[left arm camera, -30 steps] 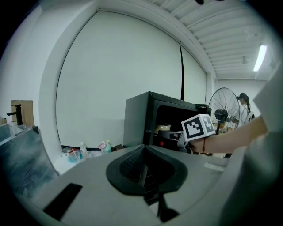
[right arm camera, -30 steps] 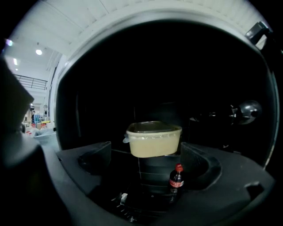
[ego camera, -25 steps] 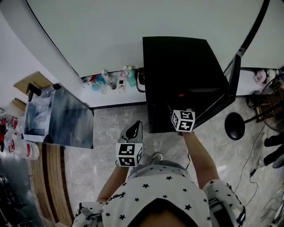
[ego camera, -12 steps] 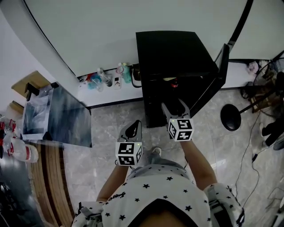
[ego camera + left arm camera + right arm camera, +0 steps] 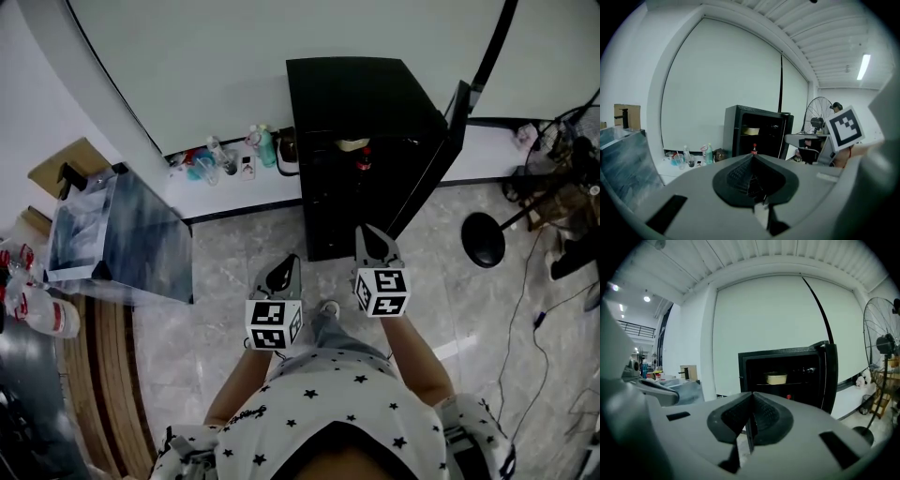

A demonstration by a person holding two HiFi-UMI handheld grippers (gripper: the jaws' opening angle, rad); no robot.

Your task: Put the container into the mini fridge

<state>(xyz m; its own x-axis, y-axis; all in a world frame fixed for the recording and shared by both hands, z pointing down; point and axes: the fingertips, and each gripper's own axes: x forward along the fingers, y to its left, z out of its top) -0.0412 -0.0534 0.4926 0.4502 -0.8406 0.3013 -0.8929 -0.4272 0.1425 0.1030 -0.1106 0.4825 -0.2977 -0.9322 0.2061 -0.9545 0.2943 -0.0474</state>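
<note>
Grey plastic tongs, both closed, nothing between pads. Left tongs [image 5: 284, 270] closed, empty. Right tongs [image 5: 372, 240] have just closed, empty, held nearer fridge. Both over grey stone floor [image 5: 234, 262], apart from fridge. Black mini fridge [image 5: 361, 103] ahead against wall, door [image 5: 424, 173] swung open at right. Container [image 5: 352, 144], cream bowl, sits on upper shelf inside. Red-capped bottle [image 5: 363, 165] on shelf below. Bottles and cups [image 5: 230, 159] on white ledge left of fridge.
</note>
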